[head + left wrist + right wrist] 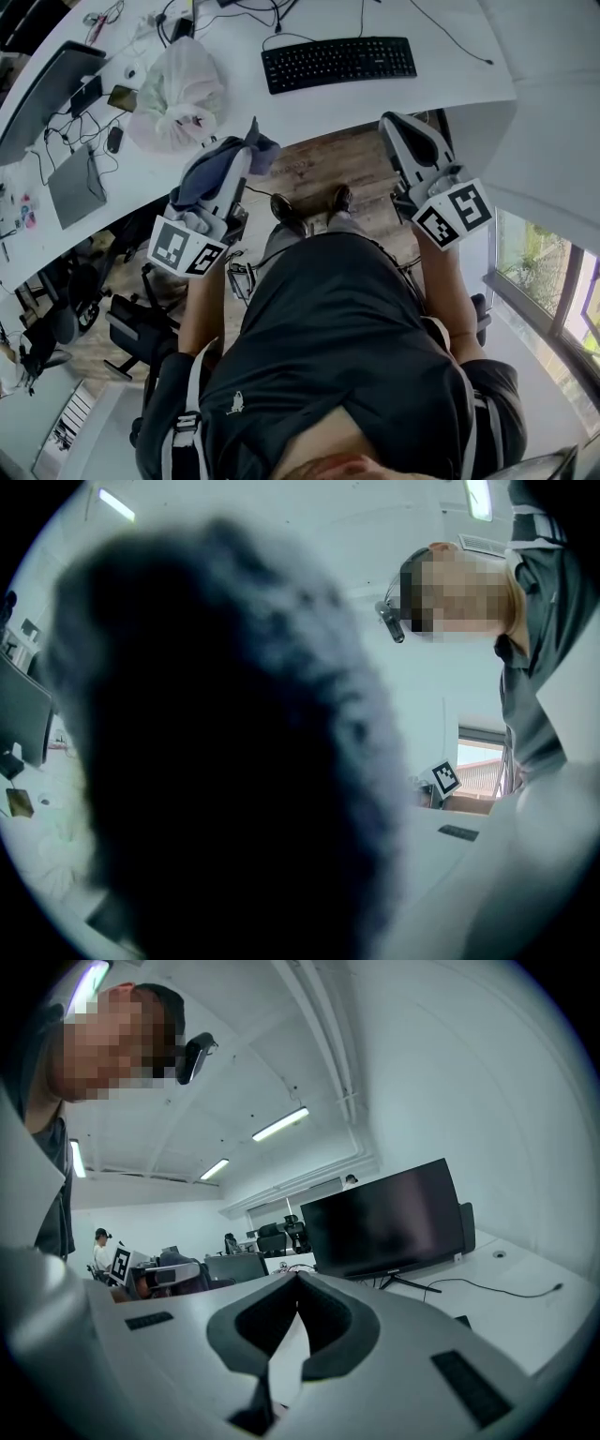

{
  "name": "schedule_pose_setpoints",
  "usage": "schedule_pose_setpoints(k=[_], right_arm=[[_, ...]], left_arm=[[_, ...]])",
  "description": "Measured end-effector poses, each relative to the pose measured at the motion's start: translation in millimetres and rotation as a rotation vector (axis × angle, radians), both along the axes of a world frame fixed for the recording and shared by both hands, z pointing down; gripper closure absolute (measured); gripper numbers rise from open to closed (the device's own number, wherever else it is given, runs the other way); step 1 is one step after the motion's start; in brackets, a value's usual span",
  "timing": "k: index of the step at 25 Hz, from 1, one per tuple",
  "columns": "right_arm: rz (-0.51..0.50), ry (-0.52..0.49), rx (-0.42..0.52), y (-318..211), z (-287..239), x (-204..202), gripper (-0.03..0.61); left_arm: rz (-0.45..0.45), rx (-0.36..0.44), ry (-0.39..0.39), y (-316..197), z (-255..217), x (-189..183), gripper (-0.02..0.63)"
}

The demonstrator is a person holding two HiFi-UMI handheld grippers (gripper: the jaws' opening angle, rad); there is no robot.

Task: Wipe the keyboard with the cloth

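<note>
A black keyboard [337, 61] lies on the white desk [375, 98], at its far side. My left gripper [251, 155] is held in front of the desk edge, over the floor, shut on a blue-grey cloth [223, 167] that drapes over its jaws. In the left gripper view the dark, blurred cloth [225, 752] fills most of the picture and hides the jaws. My right gripper [392, 122] hovers at the desk's near edge, right of the keyboard. Its tips meet, shut with nothing between them [298, 1279]. Both grippers point upward.
A white plastic bag [178, 89], a phone [122, 97], a grey laptop [75, 185], cables and a monitor [47, 94] crowd the desk's left part. Office chairs [131, 328] stand at lower left. Wood floor [314, 169] lies below me. Another monitor [389, 1218] stands ahead of the right gripper.
</note>
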State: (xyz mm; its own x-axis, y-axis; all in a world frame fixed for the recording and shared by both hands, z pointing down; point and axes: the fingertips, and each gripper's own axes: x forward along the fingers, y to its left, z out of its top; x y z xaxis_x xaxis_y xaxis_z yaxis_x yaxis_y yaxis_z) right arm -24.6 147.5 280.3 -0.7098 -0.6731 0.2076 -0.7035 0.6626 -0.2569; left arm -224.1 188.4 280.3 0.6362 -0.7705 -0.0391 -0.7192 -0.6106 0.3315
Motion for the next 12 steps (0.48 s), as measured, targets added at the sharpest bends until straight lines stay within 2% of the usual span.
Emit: schedule_pose_setpoints(k=[4,12], right_arm=[[0.007,-0.034,-0.027,-13.7,5.5,8.9,0.570],[0.027,-0.086,-0.030,-27.3,4.0,33.7,0.569]], left_arm=[[0.029,-0.034,0.035,-12.9,3.7,17.9,0.549],[0.084,-0.039,0.001,-25.2,1.8,52.6,0.549]])
